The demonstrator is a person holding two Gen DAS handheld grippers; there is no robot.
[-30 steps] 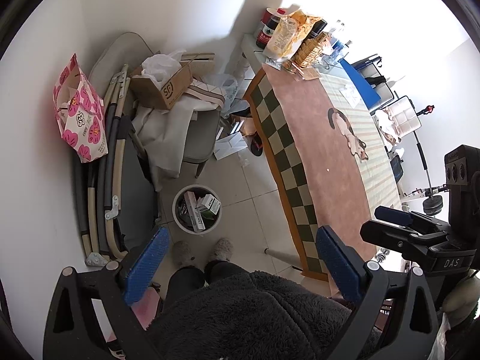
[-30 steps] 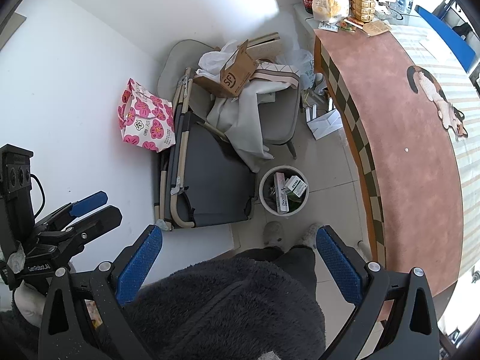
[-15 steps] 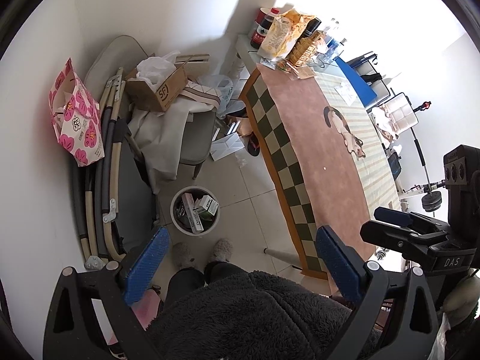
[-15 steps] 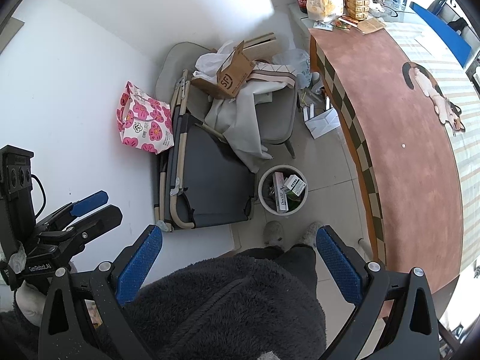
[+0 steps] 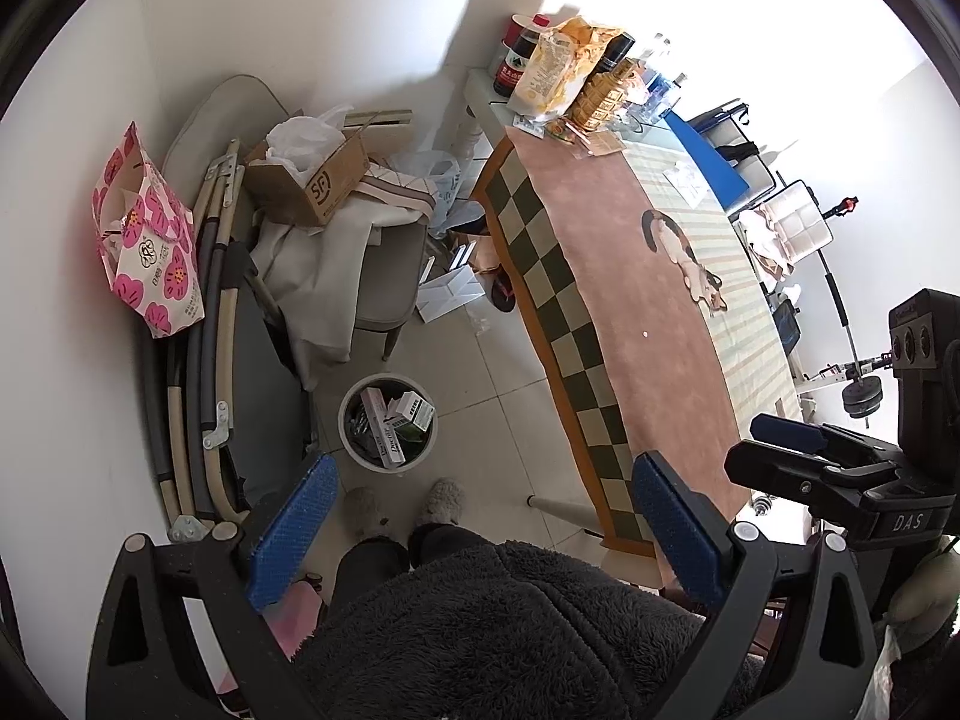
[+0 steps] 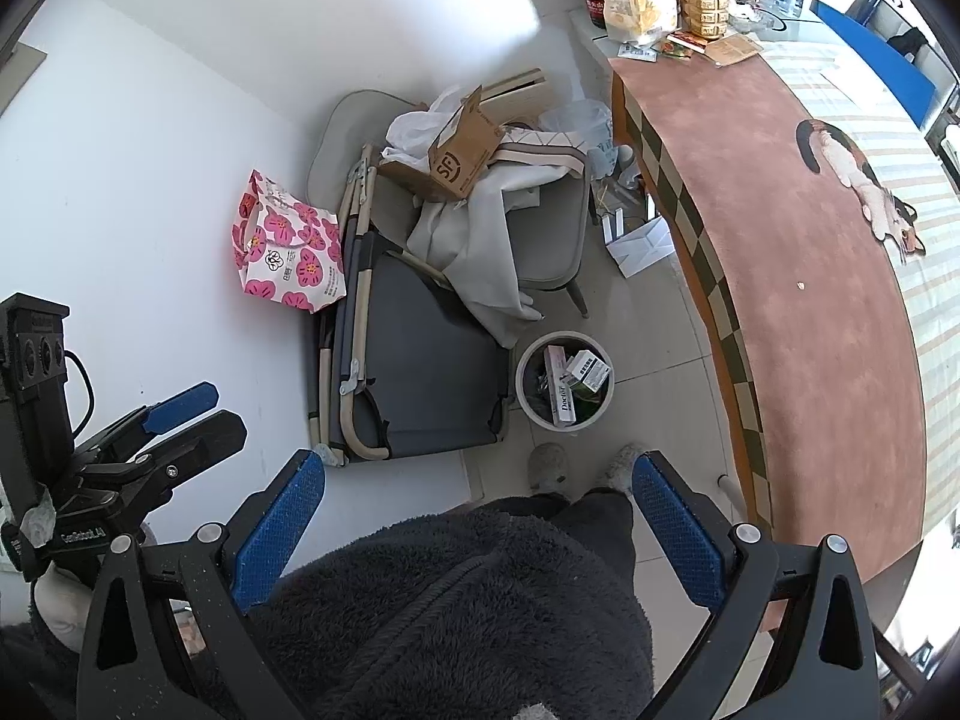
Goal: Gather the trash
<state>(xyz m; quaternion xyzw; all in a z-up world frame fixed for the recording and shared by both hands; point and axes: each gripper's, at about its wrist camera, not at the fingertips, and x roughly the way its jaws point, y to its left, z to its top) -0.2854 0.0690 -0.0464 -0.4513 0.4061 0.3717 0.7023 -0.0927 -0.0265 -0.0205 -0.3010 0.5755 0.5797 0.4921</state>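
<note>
A round white trash bin (image 5: 354, 438) stands on the tiled floor by my feet, holding several cardboard boxes (image 5: 393, 420); it also shows in the right wrist view (image 6: 531, 360). My left gripper (image 5: 480, 510) is open and empty, held high above the floor. My right gripper (image 6: 480, 510) is open and empty, also held high. Each gripper shows in the other's view, the right one (image 5: 798, 450) and the left one (image 6: 174, 426). A tiny white scrap (image 5: 645, 334) lies on the pink tablecloth (image 5: 660, 360).
A chair (image 5: 384, 276) piled with cloth and an open carton (image 5: 312, 180) stands by the wall, next to a folded cot (image 6: 420, 360) and a pink flowered bag (image 5: 150, 240). White paper (image 5: 450, 294) lies on the floor. Bottles and snack bags (image 5: 558, 72) crowd the table's far end.
Both views have shifted slightly as the grippers drift; the room slides a little left in the left wrist view. Both grippers stay open and empty.
</note>
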